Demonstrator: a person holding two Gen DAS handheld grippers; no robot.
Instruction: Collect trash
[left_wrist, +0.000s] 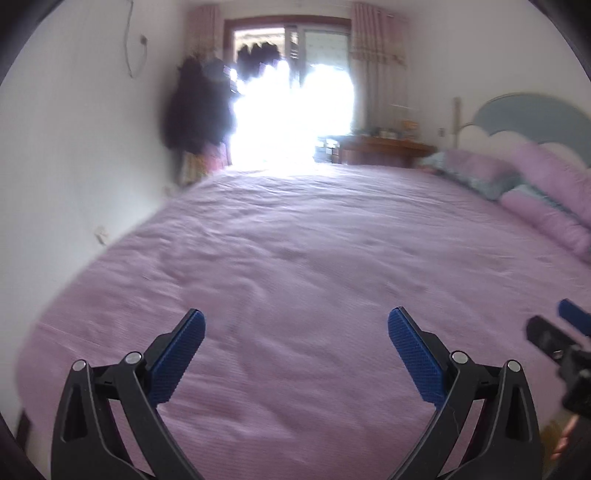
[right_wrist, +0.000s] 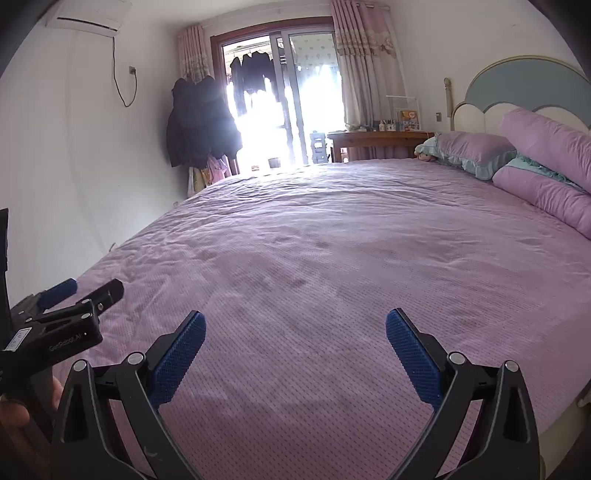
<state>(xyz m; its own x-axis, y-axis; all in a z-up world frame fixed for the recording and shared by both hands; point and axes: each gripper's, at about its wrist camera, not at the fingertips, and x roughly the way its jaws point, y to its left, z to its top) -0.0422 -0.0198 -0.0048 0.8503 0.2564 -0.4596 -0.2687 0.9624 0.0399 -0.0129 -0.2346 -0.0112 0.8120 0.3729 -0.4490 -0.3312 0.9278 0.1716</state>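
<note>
Left gripper (left_wrist: 296, 325): jaws spread wide, nothing between the blue pads (left_wrist: 177, 360); it hangs over the near edge of the bed (left_wrist: 295, 236). The right wrist view shows it from the side (right_wrist: 85, 291), near the bed's near left corner.
Right gripper (right_wrist: 295, 325): jaws spread wide and empty, over the near edge of the bed (right_wrist: 314, 240). Its tips show at the right border of the left wrist view (left_wrist: 554, 325).
Trash: no piece of trash can be made out in either view; the left wrist view is blurred.
Bed cover: pink, lightly creased, with a few faint darker patches near its middle (right_wrist: 295, 282).
Pillows (right_wrist: 476, 149): pink with pale blue frills, stacked along the head edge on the right, against a blue and white headboard (right_wrist: 524, 79).
Far side: a wooden desk (right_wrist: 380, 138) with small items stands beyond the far edge of the bed.
Glass door (right_wrist: 280, 110): very bright, with dark clothes hanging outside it.
Left wall: dark coats (right_wrist: 199, 118) hang beside the door; an air conditioner (right_wrist: 88, 16) sits high up.
</note>
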